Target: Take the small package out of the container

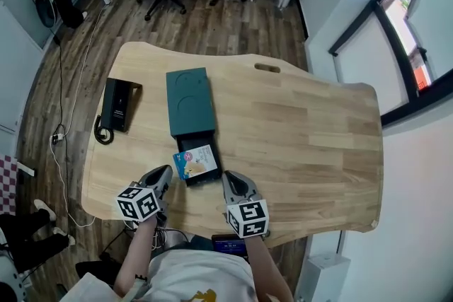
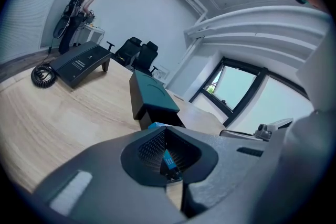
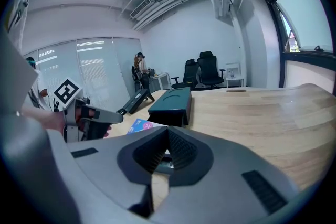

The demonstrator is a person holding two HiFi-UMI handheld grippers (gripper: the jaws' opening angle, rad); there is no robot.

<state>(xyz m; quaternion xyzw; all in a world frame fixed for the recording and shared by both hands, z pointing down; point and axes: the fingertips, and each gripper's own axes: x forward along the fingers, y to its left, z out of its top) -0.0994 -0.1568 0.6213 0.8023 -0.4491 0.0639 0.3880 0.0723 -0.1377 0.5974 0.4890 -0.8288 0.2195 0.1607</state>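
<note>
**A:** Where does the small package [image 1: 195, 160] lie?

**B:** In the head view it rests tilted across the black drawer [image 1: 195, 140]. The drawer stands slid out of the teal container [image 1: 190, 101] toward the person, on the wooden table [image 1: 304, 131]. The package's left edge overhangs the drawer's side.

**A:** And the tongs?

**B:** From above, the left gripper [image 1: 165, 173] sits just beside that overhanging edge. The right gripper [image 1: 231, 179] is near the drawer's near right corner. Their own views settle the jaws: both pairs are clenched together, and the right one holds nothing. In the left gripper view a blue sliver shows where the pads meet. Whether the package is nipped there or merely seen beyond cannot be told.

**A:** What does one view give that another lacks?

**B:** From above, the black wedge-shaped device [image 1: 118, 104] left of the container looks flat. The left gripper view shows its slope, with the coiled cable [image 1: 104, 132] beside it. The right gripper view catches the left gripper side-on in the left hand [image 3: 48, 119]. It also shows a person standing [image 3: 140, 66] near the office chairs [image 3: 202, 72].
</note>
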